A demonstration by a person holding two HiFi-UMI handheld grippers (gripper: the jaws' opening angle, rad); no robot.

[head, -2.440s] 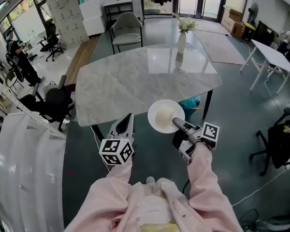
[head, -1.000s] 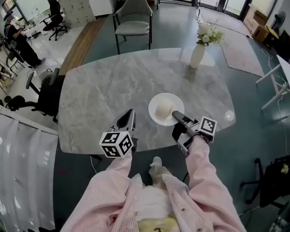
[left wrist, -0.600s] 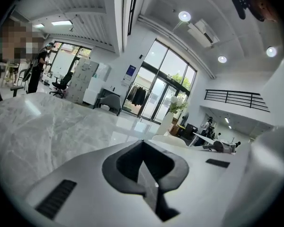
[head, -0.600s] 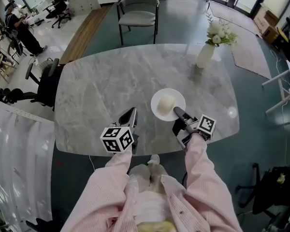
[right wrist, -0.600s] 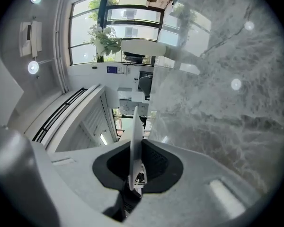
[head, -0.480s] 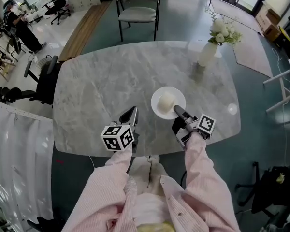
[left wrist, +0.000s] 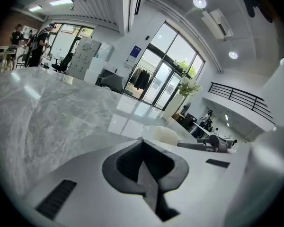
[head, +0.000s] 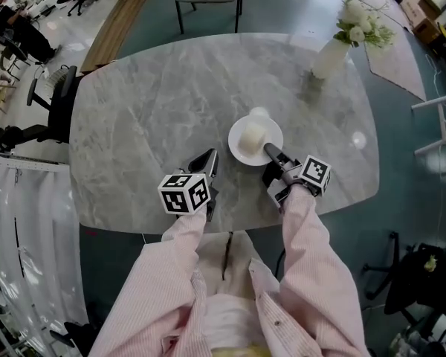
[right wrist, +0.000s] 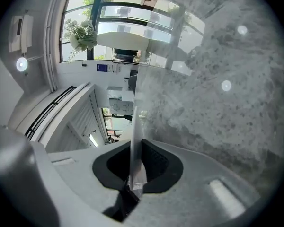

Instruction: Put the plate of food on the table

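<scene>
Sinking over the veined marble table (head: 149, 103) near its front edge, the right gripper (head: 268, 150) is pinching the white plate (head: 240, 152) by its rim, the left gripper (head: 210, 158) closed and empty.

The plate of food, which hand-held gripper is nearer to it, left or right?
Right. The right hand-held gripper grips the plate at its near rim; the left hand-held gripper, shut and empty, sits apart, to its left.

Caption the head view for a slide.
The right hand-held gripper grips the rim of a white plate of food over a marble table; the left hand-held gripper is shut and empty beside it.
</scene>
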